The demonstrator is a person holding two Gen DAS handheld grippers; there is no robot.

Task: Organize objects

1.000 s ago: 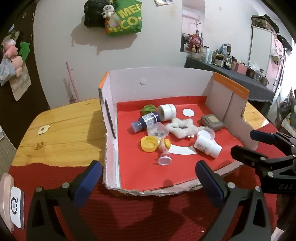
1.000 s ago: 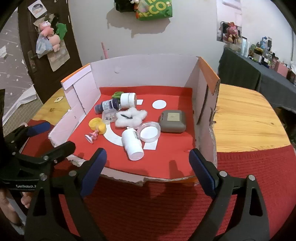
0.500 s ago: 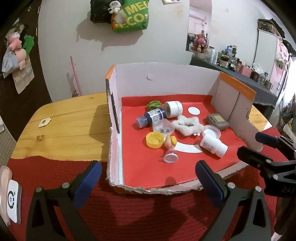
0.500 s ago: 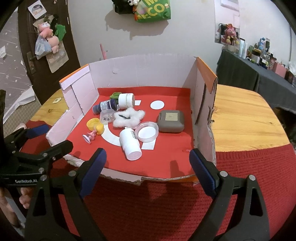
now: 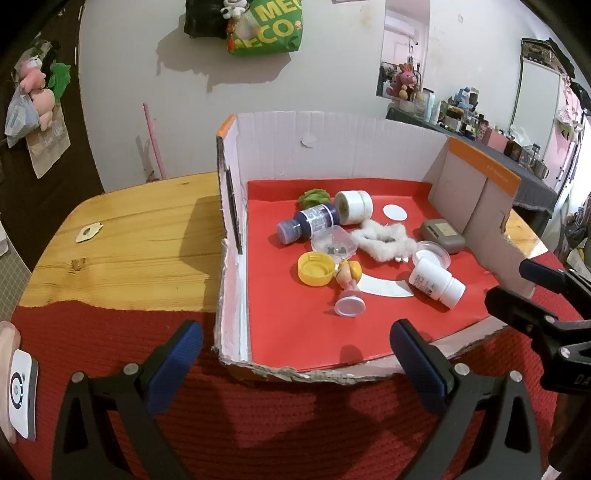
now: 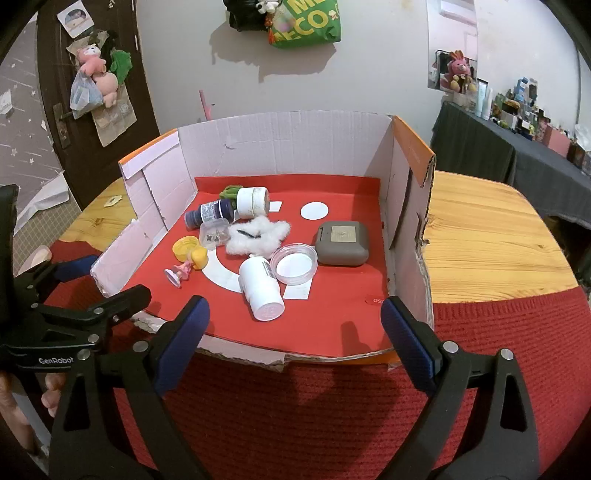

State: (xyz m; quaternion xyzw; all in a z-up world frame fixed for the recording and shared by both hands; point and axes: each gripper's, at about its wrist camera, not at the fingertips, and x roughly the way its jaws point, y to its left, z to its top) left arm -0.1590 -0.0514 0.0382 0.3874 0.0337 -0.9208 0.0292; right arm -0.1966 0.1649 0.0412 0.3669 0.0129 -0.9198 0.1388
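Red paper lines the floor of the cardboard box (image 6: 284, 147), whose torn front edge is open toward both grippers. Most of the clutter lies in a heap left of centre, so several pieces hide each other: the green fuzzy item (image 6: 229, 192) is mostly covered by the white tape roll (image 6: 252, 201), and the clear plastic case (image 6: 214, 232) holds small dark bits too small to make out. A dark streak in the white cotton tuft (image 6: 258, 234) might be a pin, though I cannot tell. The purple bottle (image 5: 308, 222) lies on its side with a label too blurred to read, as is the print on the tipped white pill bottle (image 6: 260, 288). Beside it sit a clear round lid (image 6: 294, 264) and a grey case (image 6: 342, 243); a yellow cap (image 5: 316, 268) touches a small pink figurine (image 5: 348, 286).

Left gripper (image 5: 295, 362) and right gripper (image 6: 295, 336) hang over the red cloth (image 6: 332, 406) on the wooden desk (image 6: 487, 240), fingers spread wide and empty, just short of the box. "GenRobot" shows on the left one, partly cut off. A green bag (image 6: 304, 22) on the wall reads "ECO".
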